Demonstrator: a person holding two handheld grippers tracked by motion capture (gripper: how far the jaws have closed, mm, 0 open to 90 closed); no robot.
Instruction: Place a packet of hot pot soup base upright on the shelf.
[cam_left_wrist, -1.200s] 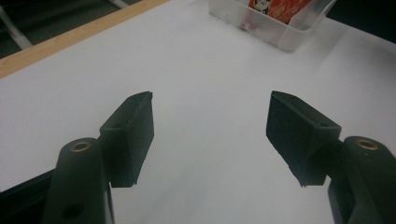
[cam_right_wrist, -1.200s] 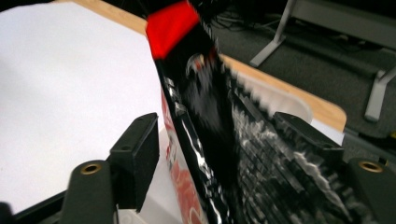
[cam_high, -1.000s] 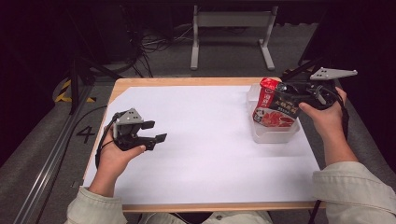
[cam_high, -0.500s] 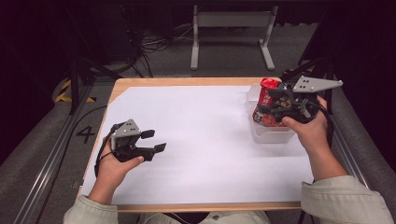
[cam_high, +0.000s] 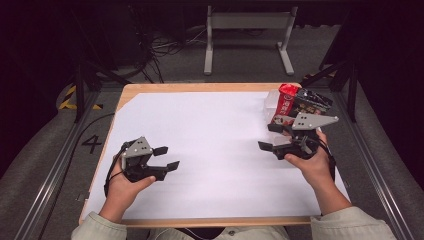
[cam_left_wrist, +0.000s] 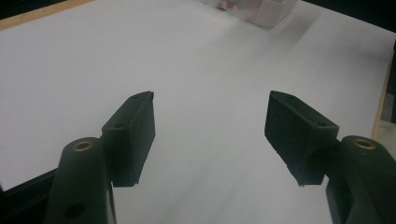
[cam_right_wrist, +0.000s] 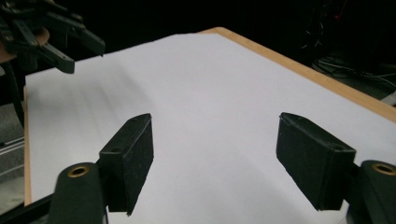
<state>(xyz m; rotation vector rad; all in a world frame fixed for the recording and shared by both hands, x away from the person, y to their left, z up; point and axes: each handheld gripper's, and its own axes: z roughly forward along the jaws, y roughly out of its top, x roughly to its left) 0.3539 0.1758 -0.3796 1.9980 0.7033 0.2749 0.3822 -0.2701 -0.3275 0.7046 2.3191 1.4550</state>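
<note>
Both pairs of jaws spread, gripping nothing, over the white-covered counter

The right gripper (cam_high: 272, 137) hovers just in front of the clear plastic tub (cam_high: 272, 100); the left gripper (cam_high: 166, 157) sits well apart from the tub, toward the counter's (cam_high: 200, 88) opposite side. The tub stands at the counter's far right corner and holds a red snack packet (cam_high: 286, 99) upright. Dark room, grey floor (cam_high: 40, 165), a metal stand (cam_high: 250, 35) beyond

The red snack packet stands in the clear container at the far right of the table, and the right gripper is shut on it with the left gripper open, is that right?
Not quite: the right gripper holds nothing. In the right gripper view its jaws stand open over bare white table. The red snack packet does stand in the clear container, and the left gripper is open.
</note>
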